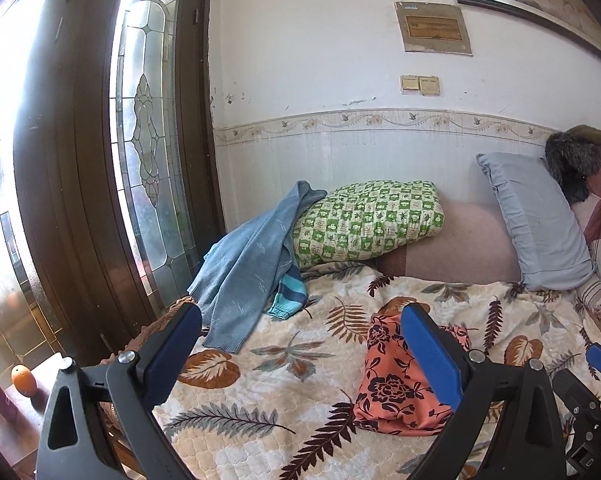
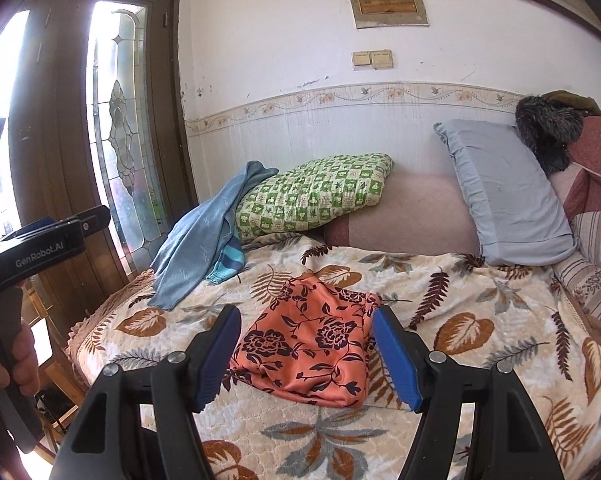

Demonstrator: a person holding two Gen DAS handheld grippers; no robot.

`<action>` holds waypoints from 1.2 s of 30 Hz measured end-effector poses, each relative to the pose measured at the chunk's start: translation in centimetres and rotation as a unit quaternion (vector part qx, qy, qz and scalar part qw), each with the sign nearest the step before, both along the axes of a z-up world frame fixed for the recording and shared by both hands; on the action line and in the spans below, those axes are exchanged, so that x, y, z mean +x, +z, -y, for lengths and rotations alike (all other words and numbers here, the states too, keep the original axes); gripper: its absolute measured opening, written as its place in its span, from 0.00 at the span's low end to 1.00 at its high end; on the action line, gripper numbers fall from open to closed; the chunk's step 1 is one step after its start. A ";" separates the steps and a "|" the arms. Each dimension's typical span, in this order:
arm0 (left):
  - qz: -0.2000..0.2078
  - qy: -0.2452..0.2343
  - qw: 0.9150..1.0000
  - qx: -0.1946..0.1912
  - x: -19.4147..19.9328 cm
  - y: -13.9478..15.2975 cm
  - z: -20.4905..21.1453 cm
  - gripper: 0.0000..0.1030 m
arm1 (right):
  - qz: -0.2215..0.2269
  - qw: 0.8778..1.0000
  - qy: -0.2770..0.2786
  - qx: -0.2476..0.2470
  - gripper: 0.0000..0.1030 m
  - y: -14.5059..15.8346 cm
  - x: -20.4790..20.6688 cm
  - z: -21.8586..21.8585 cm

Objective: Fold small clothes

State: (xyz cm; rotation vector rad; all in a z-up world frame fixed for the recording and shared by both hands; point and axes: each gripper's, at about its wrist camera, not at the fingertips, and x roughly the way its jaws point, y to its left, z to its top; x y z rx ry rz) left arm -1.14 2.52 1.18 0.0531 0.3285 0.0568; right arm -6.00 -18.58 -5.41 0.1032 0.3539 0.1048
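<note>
Orange floral garment (image 2: 314, 344) lies folded on the leaf-print blanket (image 2: 480, 320), near both grippers; left gripper (image 1: 300, 344) and right gripper (image 2: 306, 354) spread, empty. Blue sweater (image 2: 204, 240) drapes far left against green pillow (image 2: 312, 196).

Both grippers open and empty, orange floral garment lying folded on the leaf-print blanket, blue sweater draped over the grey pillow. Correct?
One slip: the blue sweater is draped over the green checked pillow, not the grey pillow, which leans against the wall further right. The right wrist view shows it. The rest stands: left gripper and right gripper open and empty, orange floral garment folded on the leaf-print blanket.
</note>
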 end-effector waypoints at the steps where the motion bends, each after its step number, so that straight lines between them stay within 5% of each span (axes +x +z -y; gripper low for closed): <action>1: 0.001 0.002 1.000 0.000 -0.1 0.0 0.0 0.97 | 0.004 1.000 -0.002 0.000 0.70 0.2 -0.1 0.1; 36: -0.002 0.027 1.000 -0.013 0.0 -0.9 -1.4 0.97 | -0.013 1.000 0.013 -0.016 0.70 -1.0 0.8 -1.4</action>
